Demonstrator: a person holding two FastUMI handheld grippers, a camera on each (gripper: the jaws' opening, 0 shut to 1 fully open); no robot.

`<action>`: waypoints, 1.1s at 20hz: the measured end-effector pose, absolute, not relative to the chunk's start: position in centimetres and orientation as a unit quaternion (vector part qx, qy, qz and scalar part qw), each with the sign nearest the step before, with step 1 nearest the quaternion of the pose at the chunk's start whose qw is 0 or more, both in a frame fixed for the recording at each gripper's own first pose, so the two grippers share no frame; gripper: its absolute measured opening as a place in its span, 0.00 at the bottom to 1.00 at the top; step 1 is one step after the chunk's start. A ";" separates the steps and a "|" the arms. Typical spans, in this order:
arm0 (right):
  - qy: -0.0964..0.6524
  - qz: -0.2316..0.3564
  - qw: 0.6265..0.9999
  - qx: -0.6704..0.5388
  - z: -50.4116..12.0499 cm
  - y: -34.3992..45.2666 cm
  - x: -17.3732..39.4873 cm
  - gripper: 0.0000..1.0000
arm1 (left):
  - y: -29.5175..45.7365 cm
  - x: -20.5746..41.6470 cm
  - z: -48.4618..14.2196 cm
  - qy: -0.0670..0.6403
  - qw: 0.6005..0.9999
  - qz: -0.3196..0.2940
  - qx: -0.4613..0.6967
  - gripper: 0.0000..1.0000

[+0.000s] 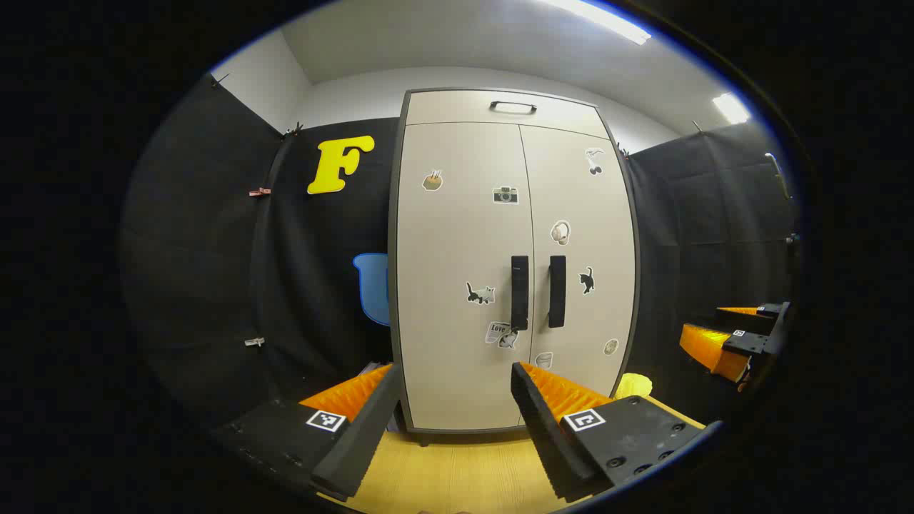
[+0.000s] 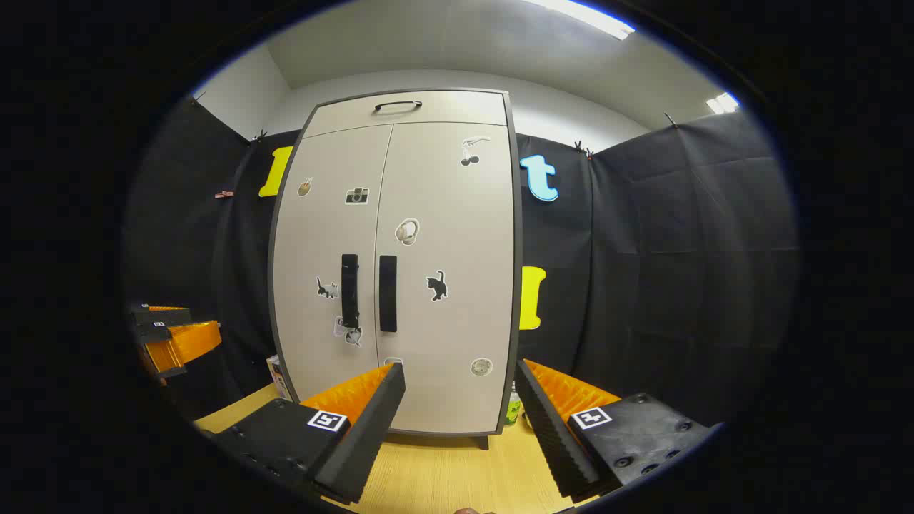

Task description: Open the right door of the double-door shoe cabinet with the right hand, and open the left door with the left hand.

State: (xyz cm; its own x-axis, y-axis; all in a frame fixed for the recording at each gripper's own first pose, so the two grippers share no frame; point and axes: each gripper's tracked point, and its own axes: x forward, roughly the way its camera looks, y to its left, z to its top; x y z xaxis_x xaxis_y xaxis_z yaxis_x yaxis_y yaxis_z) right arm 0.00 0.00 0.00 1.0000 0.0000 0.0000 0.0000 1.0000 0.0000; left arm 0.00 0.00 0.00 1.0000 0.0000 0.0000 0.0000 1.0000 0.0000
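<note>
A beige double-door shoe cabinet (image 1: pixel 457 235) (image 2: pixel 428 214) stands upright on a wooden table, both doors closed and dotted with stickers. Two black vertical handles sit at its middle: the left door's handle (image 1: pixel 520 293) (image 2: pixel 349 290) and the right door's handle (image 1: pixel 558 291) (image 2: pixel 388 293). My left gripper (image 1: pixel 455 421) is open, some way in front of the cabinet's lower part, touching nothing. My right gripper (image 2: pixel 460 421) is open too, facing the right door from a distance. Off at the right edge of the left gripper view the right gripper (image 1: pixel 735 335) shows; the left gripper (image 2: pixel 171 335) shows at the left edge of the right gripper view.
The cabinet stands on a light wooden tabletop (image 1: pixel 457 471) (image 2: pixel 443 471). A top flap with a black handle (image 1: pixel 513 107) (image 2: pixel 398 106) sits above the doors. A yellow object (image 1: pixel 633 385) lies right of the cabinet's base; a small bottle (image 2: pixel 511 408) stands there too. Black cloth walls surround the booth.
</note>
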 end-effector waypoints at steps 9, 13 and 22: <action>-0.004 0.012 1.000 0.003 0.5 0.9 0.7 0.98 | 0.9 0.4 0.4 0.007 1.000 0.006 -0.004 0.95; 0.003 0.020 1.000 -0.002 0.5 1.1 1.5 0.98 | 0.9 0.4 0.1 0.015 1.000 0.005 -0.006 0.95; -0.002 0.051 0.999 0.001 1.5 3.7 3.4 0.98 | 0.9 0.3 0.2 0.017 1.000 0.010 0.004 0.95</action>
